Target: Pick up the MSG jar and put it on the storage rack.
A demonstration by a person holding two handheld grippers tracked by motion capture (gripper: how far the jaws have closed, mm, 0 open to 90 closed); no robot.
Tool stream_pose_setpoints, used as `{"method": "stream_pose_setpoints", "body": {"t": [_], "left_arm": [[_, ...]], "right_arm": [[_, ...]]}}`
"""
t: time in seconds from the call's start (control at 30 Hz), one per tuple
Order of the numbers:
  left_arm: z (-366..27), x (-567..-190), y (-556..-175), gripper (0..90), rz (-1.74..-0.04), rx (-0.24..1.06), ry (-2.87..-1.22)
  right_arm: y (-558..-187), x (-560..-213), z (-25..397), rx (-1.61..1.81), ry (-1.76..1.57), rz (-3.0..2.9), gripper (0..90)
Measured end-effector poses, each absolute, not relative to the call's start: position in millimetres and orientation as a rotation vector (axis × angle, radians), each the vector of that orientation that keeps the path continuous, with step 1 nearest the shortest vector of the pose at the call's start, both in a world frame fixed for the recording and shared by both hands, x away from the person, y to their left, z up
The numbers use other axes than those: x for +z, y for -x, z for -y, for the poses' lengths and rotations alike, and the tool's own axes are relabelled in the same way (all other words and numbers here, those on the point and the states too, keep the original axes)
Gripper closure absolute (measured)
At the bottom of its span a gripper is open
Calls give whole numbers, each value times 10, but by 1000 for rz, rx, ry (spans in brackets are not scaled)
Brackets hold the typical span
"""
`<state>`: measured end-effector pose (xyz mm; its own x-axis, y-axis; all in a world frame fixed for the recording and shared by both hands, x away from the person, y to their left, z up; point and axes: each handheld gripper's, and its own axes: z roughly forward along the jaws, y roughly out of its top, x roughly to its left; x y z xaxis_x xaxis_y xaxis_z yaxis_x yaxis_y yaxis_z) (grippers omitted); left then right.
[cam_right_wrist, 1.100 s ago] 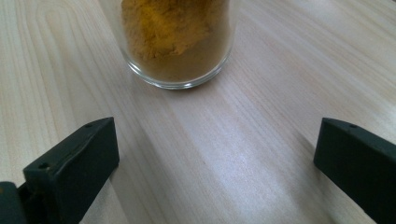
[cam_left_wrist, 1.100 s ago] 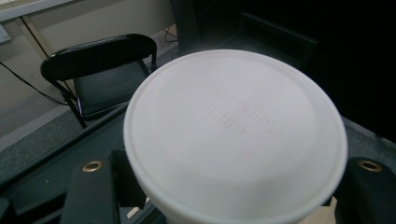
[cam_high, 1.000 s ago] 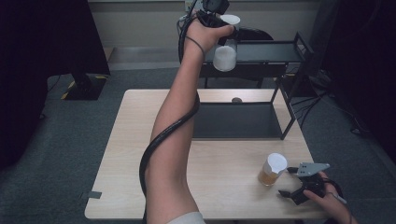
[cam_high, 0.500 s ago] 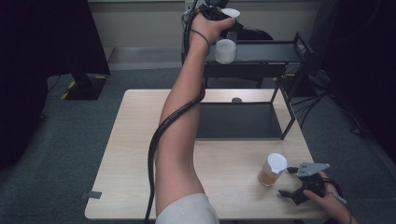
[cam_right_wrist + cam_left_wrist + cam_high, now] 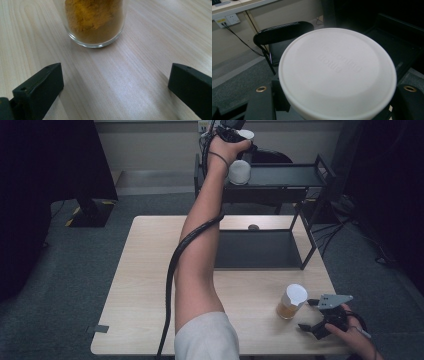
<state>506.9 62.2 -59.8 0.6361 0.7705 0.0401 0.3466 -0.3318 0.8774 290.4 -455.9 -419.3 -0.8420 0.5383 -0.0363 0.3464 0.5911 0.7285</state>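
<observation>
Left claw (image 5: 239,132) apparently around white-lidded jar (image 5: 337,72), above rack (image 5: 280,175).

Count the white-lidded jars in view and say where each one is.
3. One jar stands on the rack's top shelf, one is held by the left gripper above it, one stands on the table near the right gripper.

A jar (image 5: 337,72) sits between the left gripper's (image 5: 239,135) fingers (image 5: 259,105), above the rack (image 5: 280,175). Another jar (image 5: 96,21) stands ahead of the right gripper's (image 5: 320,317) fingers (image 5: 37,92), on the table (image 5: 150,285).
</observation>
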Motion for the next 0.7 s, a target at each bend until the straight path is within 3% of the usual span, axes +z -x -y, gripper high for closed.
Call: {"method": "stream_pose_setpoints", "body": {"t": [0.5, 0.7], "left_arm": [[-607, -664, -5017, 330, -868, 610, -1917], [-599, -736, -4949, 125, -941, 626, -1877]], "right_arm": [[-2903, -4193, 4560, 1095, -728, -2569, 0], [-2903, -4193, 4560, 1095, -728, -2569, 0]]}}
